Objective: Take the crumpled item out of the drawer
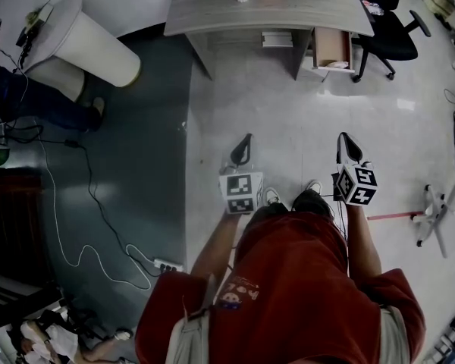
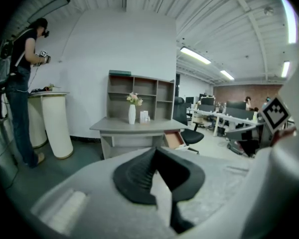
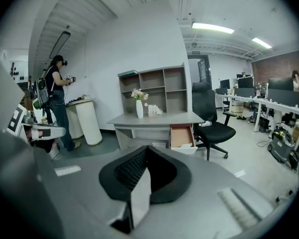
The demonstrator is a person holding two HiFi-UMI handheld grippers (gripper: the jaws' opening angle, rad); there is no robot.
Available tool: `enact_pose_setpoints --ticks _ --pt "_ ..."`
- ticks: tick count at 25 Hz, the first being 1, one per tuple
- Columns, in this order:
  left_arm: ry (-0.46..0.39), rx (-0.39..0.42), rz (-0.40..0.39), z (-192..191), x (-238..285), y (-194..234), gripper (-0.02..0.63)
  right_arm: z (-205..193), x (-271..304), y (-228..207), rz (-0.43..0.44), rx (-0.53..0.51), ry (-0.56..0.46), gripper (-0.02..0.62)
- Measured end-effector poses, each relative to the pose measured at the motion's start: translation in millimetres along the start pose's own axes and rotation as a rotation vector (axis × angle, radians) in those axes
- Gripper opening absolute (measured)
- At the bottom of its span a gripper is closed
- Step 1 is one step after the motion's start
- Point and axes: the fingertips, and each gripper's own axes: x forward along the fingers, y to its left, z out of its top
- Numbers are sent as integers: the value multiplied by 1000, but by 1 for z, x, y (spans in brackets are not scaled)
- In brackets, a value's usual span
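Closest in the head view, a red shirt and bare forearms, both grippers held out level over pale floor. Left gripper closed, black ribbed fingers meeting at the tips with nothing pinched between. Right gripper likewise closed and empty, tips together in its own view. Far ahead, a grey tabletop with a white vase and shelving on it, and under its right end the drawer, already pulled out toward the person. Inside, near the front edge, a small pale lump, most likely the crumpled item, too small to read for shape; apparently lying crosswise in the drawer, long axis side to side. Just right of the drawer, a black chair. Key relation: drawer well apart from both grippers, straight ahead of the right gripper and off to the right of the left one, so right gripper nearer and better lined up. Judging from this, task barely begun: a walk forward needed, then fingers opened and brought down from above into the open drawer, across the lump's short side. Possible snag: chair crowding the right-hand approach.
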Motion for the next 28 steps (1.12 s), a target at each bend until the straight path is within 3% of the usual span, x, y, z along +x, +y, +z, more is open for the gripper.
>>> enact_pose_setpoints --ticks 16,28 --pt "16 36 -41 0 24 3 -3 -7 14 -10 -26 23 22 0" --pt "9 51 -24 31 85 8 -3 30 73 -38 -6 38 1 1"
